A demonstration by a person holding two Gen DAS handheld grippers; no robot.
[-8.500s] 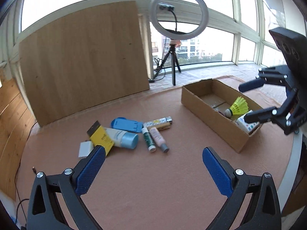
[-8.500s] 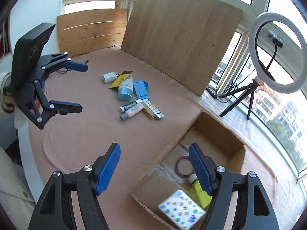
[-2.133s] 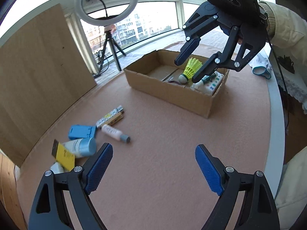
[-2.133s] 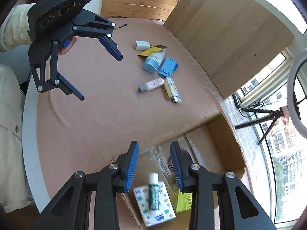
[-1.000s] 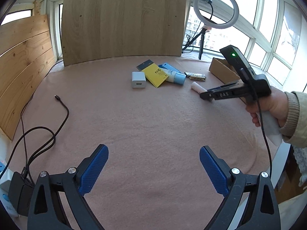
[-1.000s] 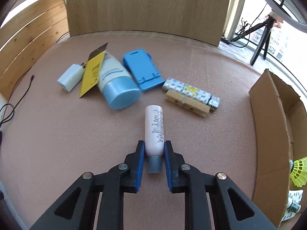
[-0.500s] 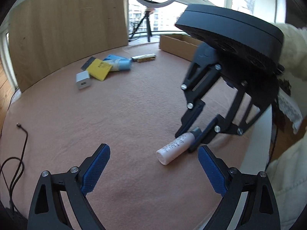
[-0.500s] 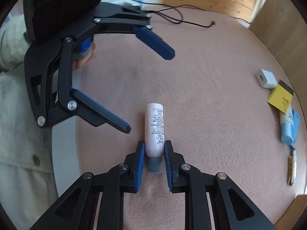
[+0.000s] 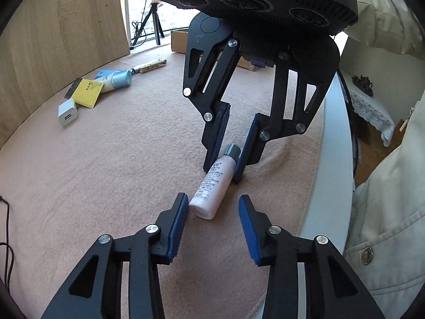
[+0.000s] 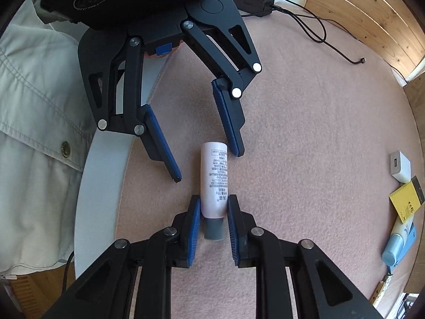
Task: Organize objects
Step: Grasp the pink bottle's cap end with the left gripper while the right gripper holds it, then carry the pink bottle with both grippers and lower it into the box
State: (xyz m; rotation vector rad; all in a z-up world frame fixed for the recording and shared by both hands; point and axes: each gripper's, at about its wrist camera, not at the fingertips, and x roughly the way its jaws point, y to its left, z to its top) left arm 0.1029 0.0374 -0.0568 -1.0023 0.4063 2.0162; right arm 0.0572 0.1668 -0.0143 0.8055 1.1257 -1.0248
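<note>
A pink bottle [image 9: 212, 178] with a grey cap lies low over the pinkish cloth near the table's front edge. My right gripper [image 9: 224, 171] points steeply down and is shut on the bottle [image 10: 213, 175] just above its cap; in its own view the right gripper [image 10: 213, 199] has both blue pads pressed on it. My left gripper [image 9: 212, 199] faces it from the other side. Its jaws are closing with the bottle's flat bottom end between them, and a gap still shows on one side. In the right wrist view the left gripper [image 10: 207, 164] straddles that end.
Far across the cloth lie a white charger [image 9: 68, 113], a yellow card [image 9: 87, 93], a blue-capped tube [image 9: 117, 81] and a patterned stick [image 9: 150, 65]. A cardboard box [image 9: 179, 41] stands behind. A black cable [image 10: 318, 24] trails at one side. The white table rim [image 9: 334, 186] and a person's jacket are close.
My right gripper carried the pink bottle from the pile to the near edge, then held still. My left gripper came in lower and its jaws narrowed around the bottle's bottom end.
</note>
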